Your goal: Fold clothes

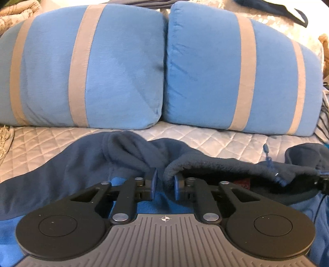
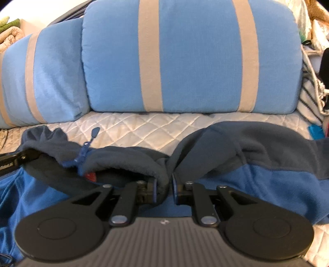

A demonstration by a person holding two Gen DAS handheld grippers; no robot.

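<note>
A fleece jacket (image 1: 82, 164), navy at the shoulders and collar and bright blue lower down, lies on the quilted cover. My left gripper (image 1: 165, 182) is shut on a fold of the navy collar edge on one side. In the right wrist view my right gripper (image 2: 163, 190) is shut on the collar edge of the jacket (image 2: 267, 147) on the other side. The collar gapes between the two grips, showing a blue zipper pull (image 2: 95, 131) and a red label (image 2: 91, 176). Each view catches the other gripper's black fingers at its edge.
Two big blue pillows with beige stripes (image 1: 123, 67) (image 2: 195, 57) stand close behind the jacket. A white quilted cover (image 2: 144, 127) lies between them and the collar. Striped cloth and clutter (image 2: 308, 98) sit at the right, beige cloth (image 1: 12, 16) at the far left.
</note>
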